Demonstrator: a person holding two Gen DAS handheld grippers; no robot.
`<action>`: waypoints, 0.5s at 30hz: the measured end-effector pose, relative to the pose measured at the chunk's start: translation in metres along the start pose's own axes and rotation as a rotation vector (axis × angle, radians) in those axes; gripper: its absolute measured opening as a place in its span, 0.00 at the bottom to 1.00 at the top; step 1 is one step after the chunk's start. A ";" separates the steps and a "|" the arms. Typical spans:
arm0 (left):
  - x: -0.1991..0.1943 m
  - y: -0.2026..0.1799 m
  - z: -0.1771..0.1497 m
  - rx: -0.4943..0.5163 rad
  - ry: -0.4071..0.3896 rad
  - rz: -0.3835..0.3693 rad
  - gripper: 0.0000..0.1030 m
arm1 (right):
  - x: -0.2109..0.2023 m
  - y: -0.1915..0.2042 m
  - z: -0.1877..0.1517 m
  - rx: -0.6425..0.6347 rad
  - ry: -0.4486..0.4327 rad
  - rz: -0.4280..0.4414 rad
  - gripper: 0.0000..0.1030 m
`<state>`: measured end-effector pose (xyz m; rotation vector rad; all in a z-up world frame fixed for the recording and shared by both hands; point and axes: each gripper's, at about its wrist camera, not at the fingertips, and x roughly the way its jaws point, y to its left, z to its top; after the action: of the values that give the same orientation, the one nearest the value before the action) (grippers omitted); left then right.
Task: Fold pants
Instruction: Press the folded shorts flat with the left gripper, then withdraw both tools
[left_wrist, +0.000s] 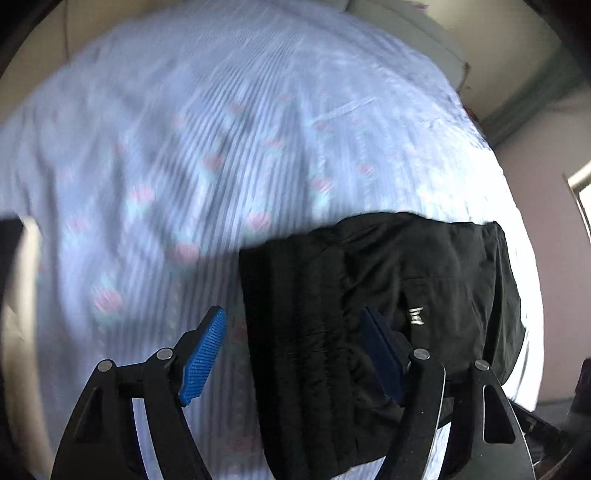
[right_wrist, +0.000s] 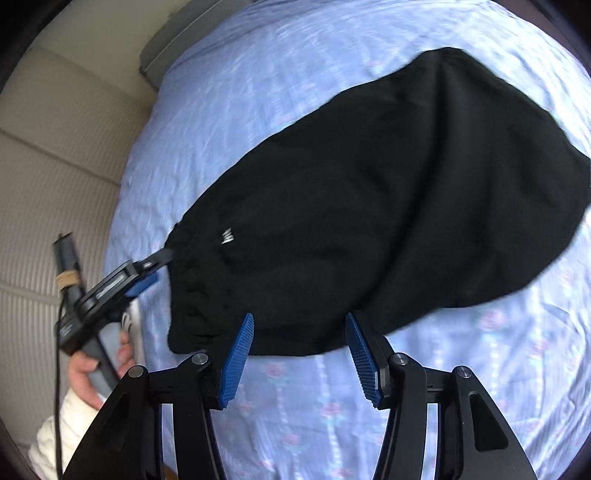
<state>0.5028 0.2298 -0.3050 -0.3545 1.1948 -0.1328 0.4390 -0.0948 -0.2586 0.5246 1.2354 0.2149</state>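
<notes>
Black pants (right_wrist: 369, 192) lay folded on a pale blue striped bedsheet (right_wrist: 295, 74) with small pink flowers, their long axis running in the right wrist view from the gathered elastic waistband (right_wrist: 192, 295) at lower left up to the far end at upper right. A small white logo (right_wrist: 226, 236) near the waistband was too blurred to read. Left gripper (left_wrist: 295, 354) stood wide astride the waistband without pinching it, while right gripper (right_wrist: 299, 354) hung half open and empty at the pants' near edge; a hand (right_wrist: 88, 369) in a cream sleeve (right_wrist: 55, 435) held the left tool beside beige padded panels (right_wrist: 55, 166).
</notes>
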 end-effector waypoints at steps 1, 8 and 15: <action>0.007 0.004 -0.002 -0.005 0.020 0.006 0.73 | 0.002 0.003 -0.002 0.002 0.009 0.004 0.52; 0.029 0.011 -0.001 -0.027 0.043 -0.086 0.75 | 0.009 0.012 -0.019 -0.004 0.061 -0.047 0.52; 0.017 0.001 0.011 -0.050 0.010 -0.050 0.17 | 0.004 0.005 -0.029 0.056 0.067 -0.062 0.52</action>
<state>0.5193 0.2282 -0.3162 -0.4280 1.2012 -0.1488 0.4131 -0.0813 -0.2660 0.5303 1.3239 0.1471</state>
